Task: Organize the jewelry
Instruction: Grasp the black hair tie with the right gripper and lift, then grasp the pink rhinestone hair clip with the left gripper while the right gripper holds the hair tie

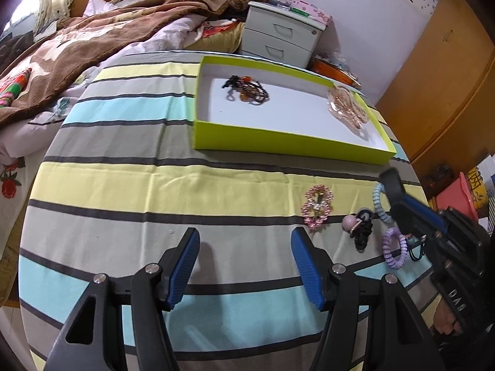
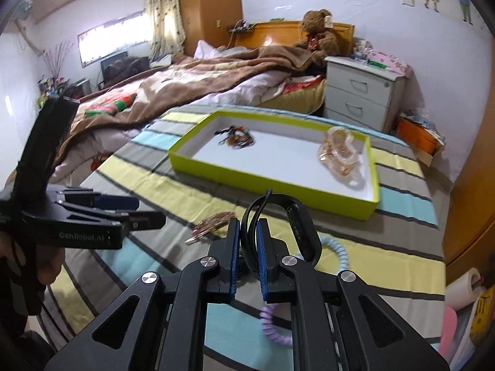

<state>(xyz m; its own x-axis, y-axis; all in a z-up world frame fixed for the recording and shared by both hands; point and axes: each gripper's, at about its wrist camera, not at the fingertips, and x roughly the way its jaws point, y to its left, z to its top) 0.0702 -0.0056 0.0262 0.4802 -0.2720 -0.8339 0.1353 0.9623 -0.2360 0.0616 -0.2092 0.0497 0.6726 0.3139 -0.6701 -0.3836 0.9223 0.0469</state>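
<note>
Right gripper (image 2: 247, 232) pinches black wristband (image 2: 297, 225) by its strap (loop dangling); carry it level over green tray (image 2: 272, 182). Left gripper (image 1: 246, 247) spread, empty.

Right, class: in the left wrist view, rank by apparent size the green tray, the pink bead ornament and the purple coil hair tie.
1. green tray, largest.
2. pink bead ornament.
3. purple coil hair tie, close to the ornament, partly hidden.

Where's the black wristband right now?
In the right wrist view, the black wristband is pinched in the right gripper, in front of the green tray, with the blue coil tie just right.
</note>
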